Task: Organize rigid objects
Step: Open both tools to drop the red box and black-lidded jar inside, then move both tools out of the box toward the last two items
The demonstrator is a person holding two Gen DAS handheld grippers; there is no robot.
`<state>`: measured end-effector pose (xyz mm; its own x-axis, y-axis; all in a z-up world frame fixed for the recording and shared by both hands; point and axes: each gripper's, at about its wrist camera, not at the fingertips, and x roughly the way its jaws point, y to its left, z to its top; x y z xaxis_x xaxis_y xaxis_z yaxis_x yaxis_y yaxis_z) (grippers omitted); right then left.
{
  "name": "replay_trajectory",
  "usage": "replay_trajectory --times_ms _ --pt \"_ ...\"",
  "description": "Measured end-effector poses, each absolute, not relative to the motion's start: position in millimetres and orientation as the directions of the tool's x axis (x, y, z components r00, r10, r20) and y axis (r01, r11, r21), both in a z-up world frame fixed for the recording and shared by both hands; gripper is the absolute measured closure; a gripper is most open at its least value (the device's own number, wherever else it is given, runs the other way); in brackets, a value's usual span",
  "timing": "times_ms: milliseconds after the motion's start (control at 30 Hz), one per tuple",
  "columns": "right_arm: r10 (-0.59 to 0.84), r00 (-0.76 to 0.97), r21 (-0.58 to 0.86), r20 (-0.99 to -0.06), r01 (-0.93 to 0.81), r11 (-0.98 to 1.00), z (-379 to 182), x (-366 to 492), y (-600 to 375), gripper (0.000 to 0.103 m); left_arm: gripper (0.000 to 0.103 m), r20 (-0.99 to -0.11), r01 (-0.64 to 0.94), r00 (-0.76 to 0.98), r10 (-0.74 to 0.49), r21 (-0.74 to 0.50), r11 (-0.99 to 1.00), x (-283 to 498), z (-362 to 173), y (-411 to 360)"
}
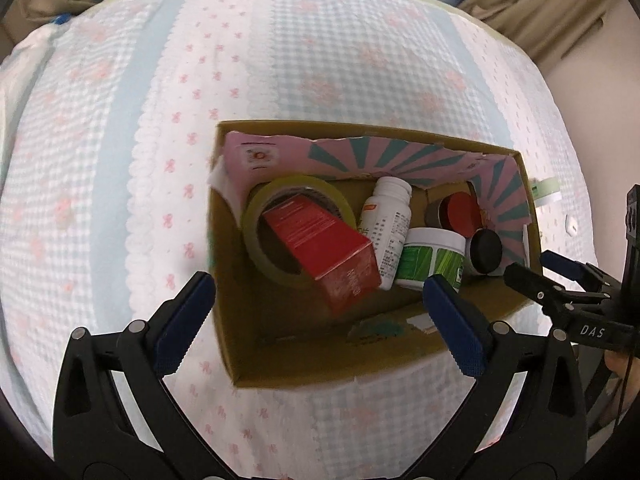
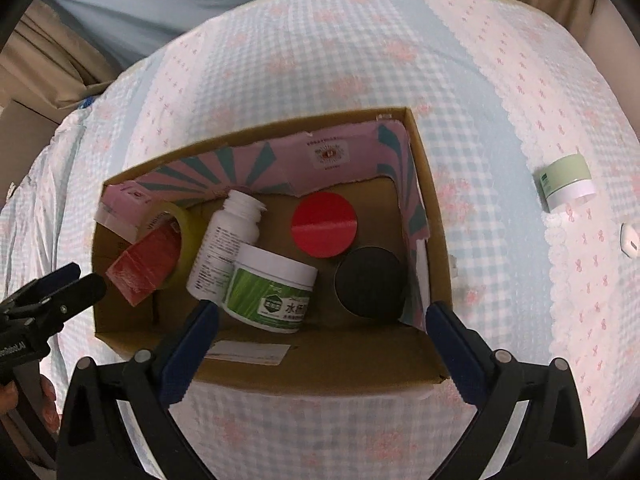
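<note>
An open cardboard box (image 1: 256, 332) (image 2: 424, 184) sits on the checked cloth. It holds a red carton (image 1: 324, 248) (image 2: 144, 264) leaning in a tape roll (image 1: 256, 216) (image 2: 184, 224), a white bottle (image 1: 386, 224) (image 2: 228, 240), a green-labelled jar (image 1: 434, 260) (image 2: 272, 284), a red-lidded jar (image 1: 460, 212) (image 2: 324, 224) and a black-lidded jar (image 1: 486, 250) (image 2: 370, 284). My left gripper (image 1: 320, 320) is open and empty above the box's near left. My right gripper (image 2: 320, 344) is open and empty above its near right.
A pale green and white jar (image 2: 566, 182) lies on the cloth to the right of the box, with a small white object (image 2: 628, 240) beyond it. The bed's edges and curtains lie at the back.
</note>
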<state>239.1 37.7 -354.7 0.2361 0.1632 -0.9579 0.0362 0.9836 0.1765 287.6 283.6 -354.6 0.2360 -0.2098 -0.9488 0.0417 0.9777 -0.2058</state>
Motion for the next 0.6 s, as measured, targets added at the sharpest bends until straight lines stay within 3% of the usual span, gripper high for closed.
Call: replay_trajectory --times_ms 600 --pt "0.171 0.336 0.184 -0.926 0.008 0.983 -268.9 197.1 44.8 0.000 0.000 -0.930 0.002 0.324 -0.175 -0.184 0.983 229.8 -272.8 296.0"
